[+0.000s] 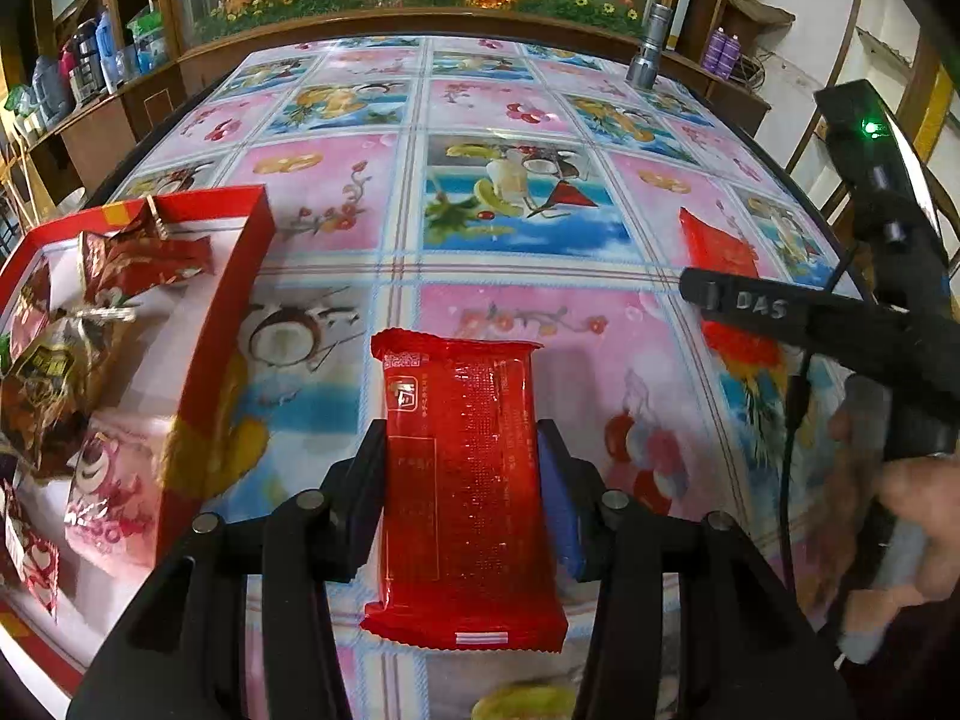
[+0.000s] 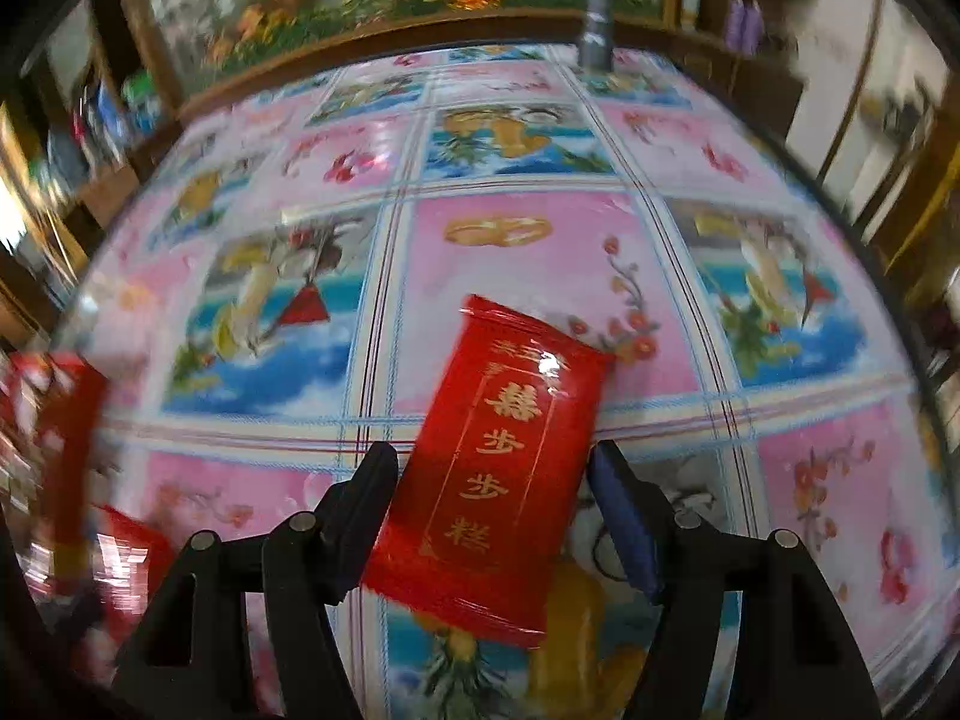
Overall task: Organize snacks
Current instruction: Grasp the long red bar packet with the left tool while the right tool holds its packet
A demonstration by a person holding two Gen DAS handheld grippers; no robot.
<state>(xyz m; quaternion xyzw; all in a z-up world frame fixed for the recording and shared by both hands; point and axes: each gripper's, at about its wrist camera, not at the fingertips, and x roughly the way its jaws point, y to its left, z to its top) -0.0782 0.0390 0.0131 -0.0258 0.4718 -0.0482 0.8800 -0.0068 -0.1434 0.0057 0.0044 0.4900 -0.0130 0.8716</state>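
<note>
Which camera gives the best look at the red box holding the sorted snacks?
The left wrist view. The red box lies at the left there, sharp, with its near wall and several snack packs inside it in view. In the right wrist view the box is only a blurred red strip at the left edge, and its contents cannot be read.

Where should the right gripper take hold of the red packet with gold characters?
Across the narrow width, near mid-length, coming from the packet's near short end. The red packet with gold characters lies flat on the tablecloth, long axis slightly tilted, already between the right gripper fingers, whose jaws stand wider than the packet.
</note>
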